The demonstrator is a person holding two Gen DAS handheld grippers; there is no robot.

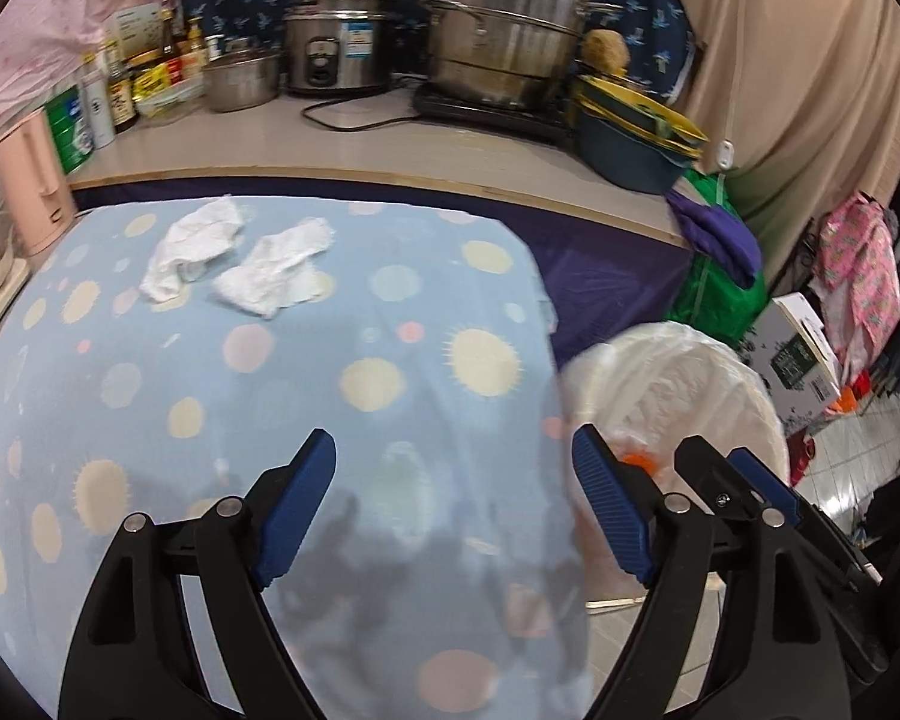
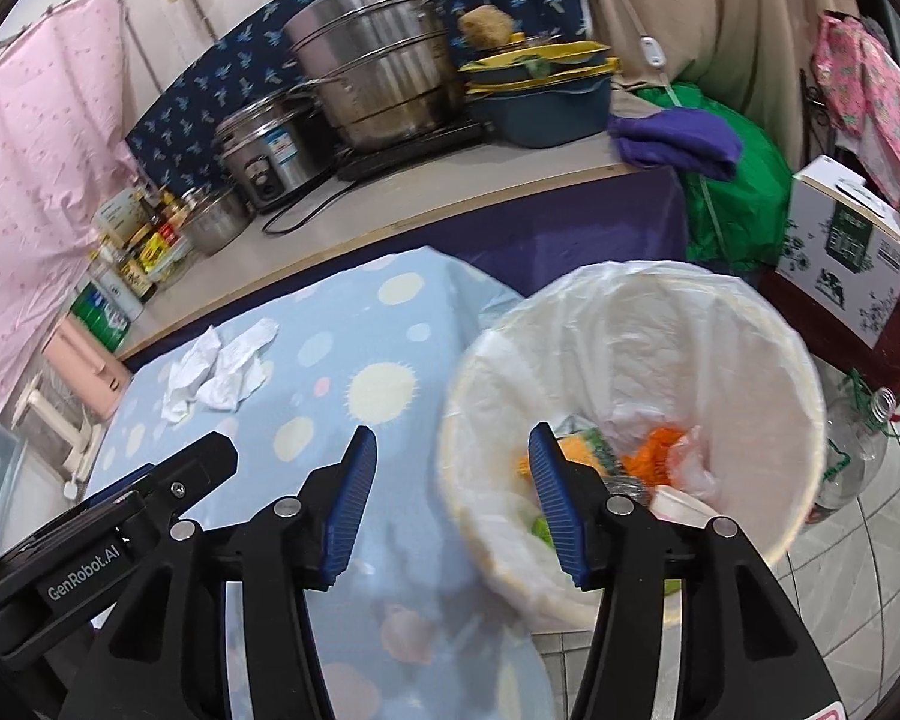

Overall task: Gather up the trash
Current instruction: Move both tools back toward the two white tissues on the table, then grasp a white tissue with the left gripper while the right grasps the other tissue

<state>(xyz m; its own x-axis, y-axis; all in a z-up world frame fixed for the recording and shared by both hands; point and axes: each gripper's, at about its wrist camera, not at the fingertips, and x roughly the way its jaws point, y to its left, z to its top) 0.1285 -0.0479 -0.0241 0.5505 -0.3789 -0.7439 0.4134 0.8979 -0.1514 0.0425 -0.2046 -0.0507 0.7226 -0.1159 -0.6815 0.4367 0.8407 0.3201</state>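
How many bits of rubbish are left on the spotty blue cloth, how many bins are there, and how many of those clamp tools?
Crumpled white tissues: 2
Lined waste bin: 1
Clamp tools, left gripper and right gripper: 2
Total: 5

Two crumpled white tissues lie side by side, far left on the dotted worktop; the lined bin at its right holds scraps

I have both grippers angled downward side by side, the left gripper with its blue-padded jaws spread wide and holding nothing, the right gripper beside it parted less widely, likewise holding nothing.
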